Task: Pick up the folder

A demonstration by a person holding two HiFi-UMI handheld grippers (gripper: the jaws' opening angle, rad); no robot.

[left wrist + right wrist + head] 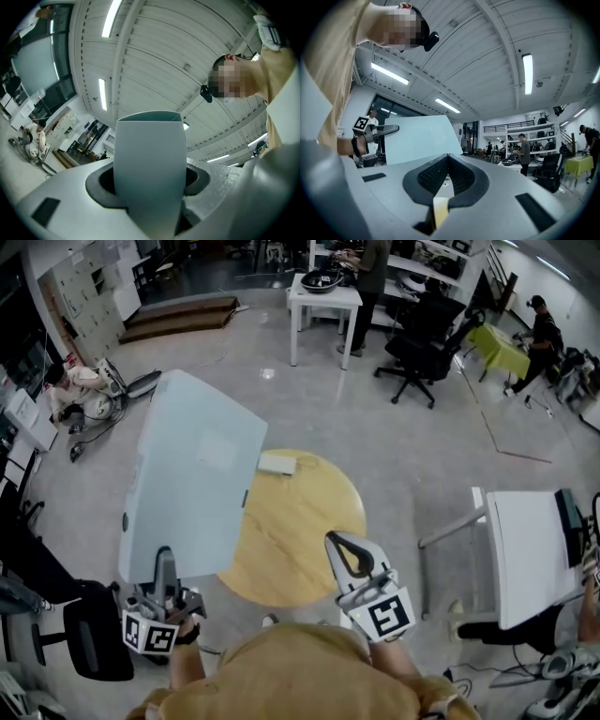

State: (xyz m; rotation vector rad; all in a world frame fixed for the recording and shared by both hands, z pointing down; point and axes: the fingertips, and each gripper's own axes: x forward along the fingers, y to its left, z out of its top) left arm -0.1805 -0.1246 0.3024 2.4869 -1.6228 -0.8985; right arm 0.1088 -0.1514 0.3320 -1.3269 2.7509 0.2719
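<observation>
The left tool (165,566) was clamped on the near edge of the folder (192,474). In the left gripper view the pale blue cover filled the gap between the jaws, with a pad bearing on each face. The grip sat at one edge, so the rest of the folder projected away from the person as an unsupported panel. It was tilted upward over the left side of the round wooden desk (309,531), and judging by that tilt it was clear of the desktop.

The right tool (337,542) was narrow, its jaws meeting at the tips with nothing gripped. It was held above the near rim of the desk, well apart from the folder, presumably in reserve to steady the free edge.

A small white block (278,463) lay on the desk just beside the folder's right edge.

The pick-up appeared essentially complete.
</observation>
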